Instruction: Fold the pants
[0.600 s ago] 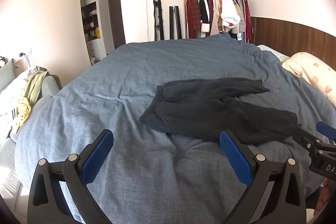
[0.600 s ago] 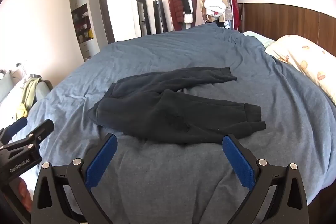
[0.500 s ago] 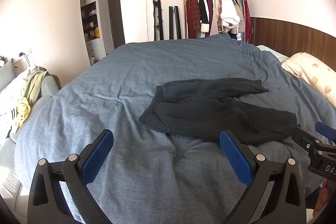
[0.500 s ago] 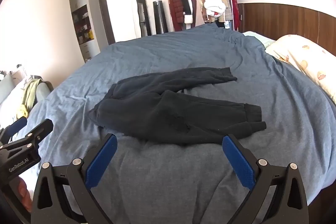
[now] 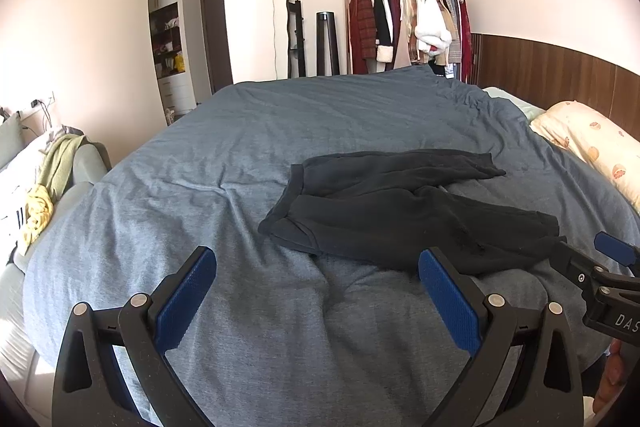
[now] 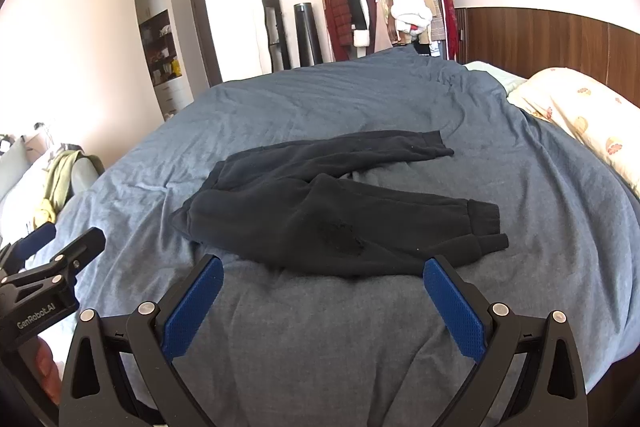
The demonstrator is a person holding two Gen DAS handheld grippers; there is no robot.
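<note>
Dark pants (image 5: pixel 400 211) lie spread on a blue-grey bed cover (image 5: pixel 240 155), waistband to the left, two legs running right and splayed apart; they also show in the right wrist view (image 6: pixel 328 211). My left gripper (image 5: pixel 316 275) is open and empty, above the cover just short of the waistband and near leg. My right gripper (image 6: pixel 322 283) is open and empty, just short of the near leg. Each gripper shows at the edge of the other's view: the right one (image 5: pixel 600 267), the left one (image 6: pixel 52 247).
A patterned pillow (image 5: pixel 592 147) lies at the right by a wooden headboard (image 5: pixel 560 75). A clothes rack (image 5: pixel 404 23) stands behind the bed. A sofa with a green cloth (image 5: pixel 52 171) is at the left. The bed's front edge is near me.
Both grippers have drifted very slightly; the pants lie as before and both grippers stay open.
</note>
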